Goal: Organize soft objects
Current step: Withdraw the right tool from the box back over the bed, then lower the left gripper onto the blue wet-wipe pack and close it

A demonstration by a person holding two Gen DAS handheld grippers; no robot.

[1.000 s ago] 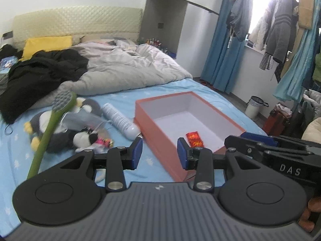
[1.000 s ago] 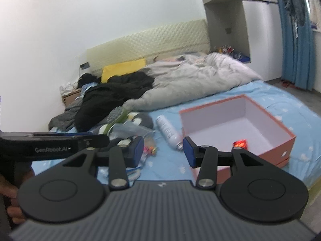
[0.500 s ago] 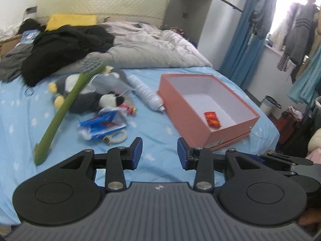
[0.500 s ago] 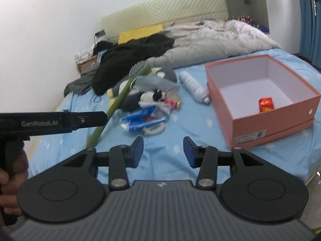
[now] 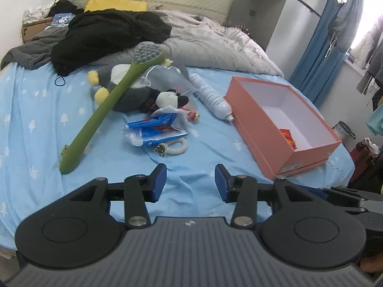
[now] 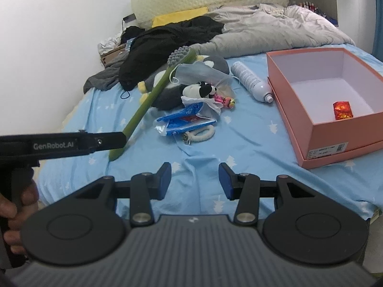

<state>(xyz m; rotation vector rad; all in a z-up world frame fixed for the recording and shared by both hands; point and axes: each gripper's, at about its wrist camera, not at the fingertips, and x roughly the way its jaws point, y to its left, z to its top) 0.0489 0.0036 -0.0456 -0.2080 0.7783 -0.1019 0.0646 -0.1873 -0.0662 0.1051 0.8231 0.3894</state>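
Observation:
An open pink box (image 5: 249, 110) (image 6: 340, 134) lies on the blue bed sheet with a small red packet (image 6: 342, 110) inside. Left of it is a pile: a grey penguin plush (image 5: 129, 93) (image 6: 165, 93), a small cow plush (image 5: 170, 99) (image 6: 198, 90), a blue-and-white plastic pack (image 5: 155, 129) (image 6: 184, 119), a white fuzzy ring (image 5: 173, 146) (image 6: 203, 135), a long green brush (image 5: 105, 110) (image 6: 153, 95) and a white bottle (image 5: 210, 95) (image 6: 251, 81). My left gripper (image 5: 190, 183) and right gripper (image 6: 195, 179) are open and empty, held above the bed's near edge, short of the pile.
Black clothes (image 5: 107, 35), a grey duvet (image 5: 210, 47) and a yellow pillow (image 5: 115, 4) cover the far half of the bed. Blue curtains (image 5: 318, 43) and a bin (image 5: 344, 129) stand to the right. The left gripper's body (image 6: 59, 143) crosses the right wrist view.
Both grippers have pulled back and up from the box toward the bed's near edge, so more of the bed shows. Both stay open and empty. The objects have not moved.

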